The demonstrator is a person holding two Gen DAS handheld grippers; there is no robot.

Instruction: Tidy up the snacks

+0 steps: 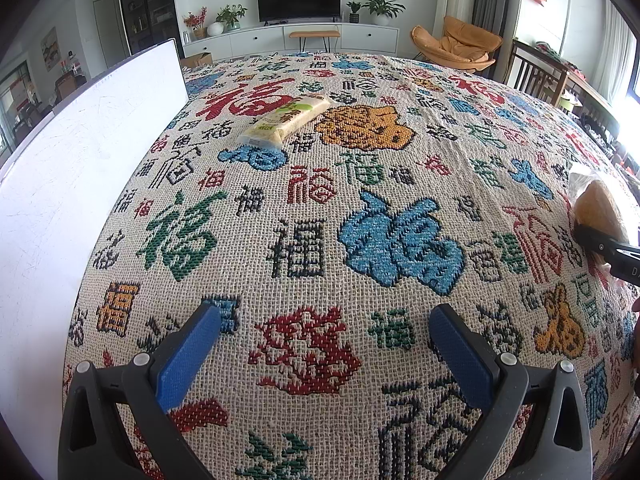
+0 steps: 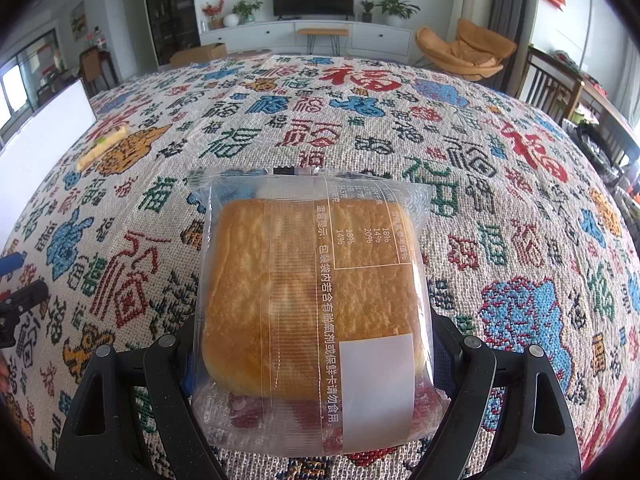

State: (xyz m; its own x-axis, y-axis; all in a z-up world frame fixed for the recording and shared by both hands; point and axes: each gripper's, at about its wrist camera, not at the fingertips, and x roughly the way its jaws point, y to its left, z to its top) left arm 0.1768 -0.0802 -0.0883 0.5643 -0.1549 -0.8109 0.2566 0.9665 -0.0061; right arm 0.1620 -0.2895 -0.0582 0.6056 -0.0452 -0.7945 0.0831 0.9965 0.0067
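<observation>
Two snacks show on the patterned tablecloth (image 1: 400, 160): beside the white box (image 1: 80, 160), a green-labelled packet (image 1: 286, 120) lies far ahead of the left gripper (image 1: 324, 344), its jaws spread and empty, while the right gripper (image 2: 312, 344) clamps a clear-wrapped cake (image 2: 308, 292).

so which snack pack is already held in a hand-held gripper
The clear-wrapped bread pack, clamped in the right hand-held gripper. The long pale pack lies free on the cloth.
</observation>
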